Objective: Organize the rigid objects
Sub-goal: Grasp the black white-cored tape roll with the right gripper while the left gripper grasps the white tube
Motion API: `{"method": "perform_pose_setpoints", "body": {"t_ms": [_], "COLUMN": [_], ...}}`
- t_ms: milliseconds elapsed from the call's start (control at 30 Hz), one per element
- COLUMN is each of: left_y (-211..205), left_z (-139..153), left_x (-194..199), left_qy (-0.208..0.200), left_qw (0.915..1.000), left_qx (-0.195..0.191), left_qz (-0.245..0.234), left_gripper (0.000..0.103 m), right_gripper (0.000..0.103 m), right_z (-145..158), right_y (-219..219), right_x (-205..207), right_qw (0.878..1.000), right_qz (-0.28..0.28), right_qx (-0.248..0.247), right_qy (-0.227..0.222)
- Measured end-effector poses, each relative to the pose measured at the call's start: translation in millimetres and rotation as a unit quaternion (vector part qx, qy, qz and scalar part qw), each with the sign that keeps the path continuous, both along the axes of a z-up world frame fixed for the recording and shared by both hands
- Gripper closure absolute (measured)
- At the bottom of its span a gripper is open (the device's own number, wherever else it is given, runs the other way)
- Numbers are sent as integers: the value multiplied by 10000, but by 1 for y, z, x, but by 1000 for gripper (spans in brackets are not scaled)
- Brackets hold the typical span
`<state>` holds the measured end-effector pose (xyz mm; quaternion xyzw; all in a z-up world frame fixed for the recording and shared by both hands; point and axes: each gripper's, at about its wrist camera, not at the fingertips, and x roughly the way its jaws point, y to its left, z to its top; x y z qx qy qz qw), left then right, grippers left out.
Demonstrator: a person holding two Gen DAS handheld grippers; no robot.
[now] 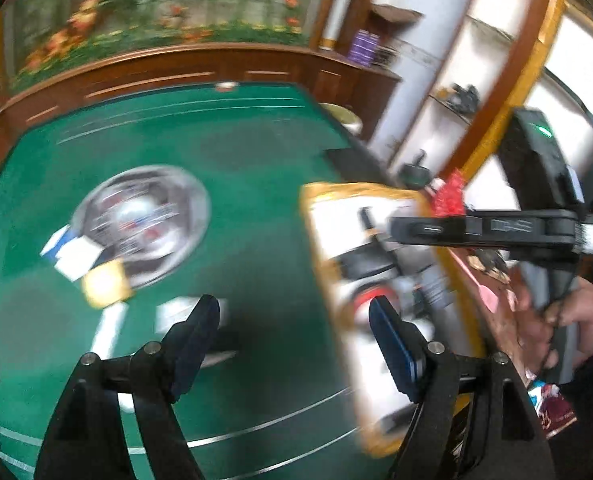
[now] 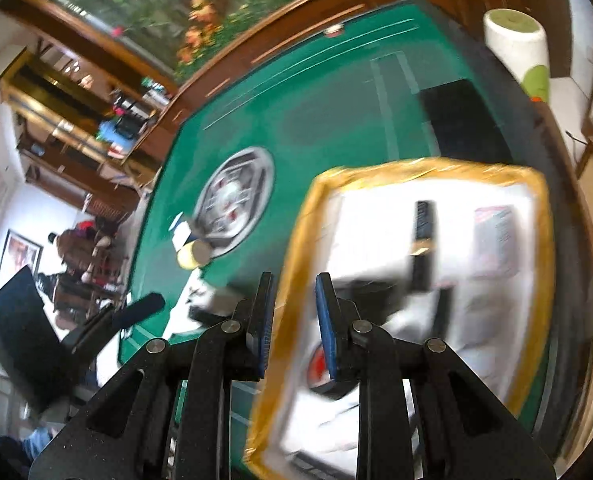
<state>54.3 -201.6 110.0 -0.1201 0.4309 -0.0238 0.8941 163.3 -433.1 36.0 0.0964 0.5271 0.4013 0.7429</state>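
A box with a yellow taped rim (image 1: 360,190) (image 2: 416,168) stands on the green table (image 1: 236,140) (image 2: 316,100). Its white inside holds several blurred items, among them a black bar (image 2: 424,220), a printed leaflet (image 2: 496,236) and a red-and-white round thing (image 2: 316,364). My left gripper (image 1: 294,340) hangs open and empty above the table, its right finger in front of the box's near side. My right gripper (image 2: 294,320) hovers over the box's left rim with a narrow gap and nothing between the pads. In the left wrist view the right gripper (image 1: 394,232) reaches over the box, held by a hand (image 1: 568,320).
A silver dial (image 1: 144,220) (image 2: 236,200) sits mid-table, with a yellow piece (image 1: 106,284) (image 2: 192,256) and small white and blue boxes (image 1: 72,252) beside it. A black panel (image 2: 460,120) lies behind the box. A paper towel roll (image 2: 516,40) stands off the table's far corner.
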Motion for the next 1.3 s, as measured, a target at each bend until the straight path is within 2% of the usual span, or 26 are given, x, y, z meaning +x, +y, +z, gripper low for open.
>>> {"method": "perform_pose_setpoints", "body": {"t_ms": [67,167,300,367,500,533,567,600,700,733,767,833,867,900,1133,1300], "left_y": [41,86,120,126,133,133,135,134,131,125,120,117,117,117,122,122], "left_z": [-8,-27,-59,-72,-80,-83,-86,-92,-102,-103,-102,-101,-100,-100,-99,-102], "left_x": [-22,-36,-32,-24,-12,-6,-3,4,7,7,5,-2,-6,-13,-53,-60], "left_qy": [52,421,832,832,677,704,748,851,929,864,794,728,722,705,695,659], "left_qw": [9996,9973,9951,9945,9959,9955,9948,9933,9921,9905,9891,9905,9908,9912,9929,9936], "left_qx": [66,339,351,526,579,637,693,771,771,989,1147,1057,1052,1042,943,906], "left_qz": [253,494,414,360,165,79,1,-121,-328,-401,-480,-492,-458,-409,-210,-142], "left_gripper": [25,25,26,26,26,33,44,48,51,52,60,70,75,77,79,79], "right_gripper": [73,61,61,61,61,61,61,61,61,61,61,61,58,51,48,48], "right_z": [0,-7,-16,-17,-17,-17,-16,-15,-12,-11,-10,-10,-14,-16,-33,-50], "right_y": [14,34,68,76,91,92,92,92,91,91,92,96,104,109,150,167], "right_x": [-22,-51,-74,-83,-99,-101,-105,-107,-112,-113,-114,-113,-112,-110,-94,-88], "right_qw": [9999,9999,9998,9998,9994,9992,9989,9988,9980,9977,9976,9973,9973,9975,9947,9919], "right_qz": [97,90,119,81,20,0,-37,-68,-175,-185,-185,-191,-191,-144,-100,-159], "right_qx": [48,56,-126,-129,-329,-388,-462,-494,-607,-647,-660,-701,-705,-697,-1003,-1253], "right_qy": [-15,36,87,90,56,35,10,2,-64,-91,-101,-87,-53,-27,-180,-126]}}
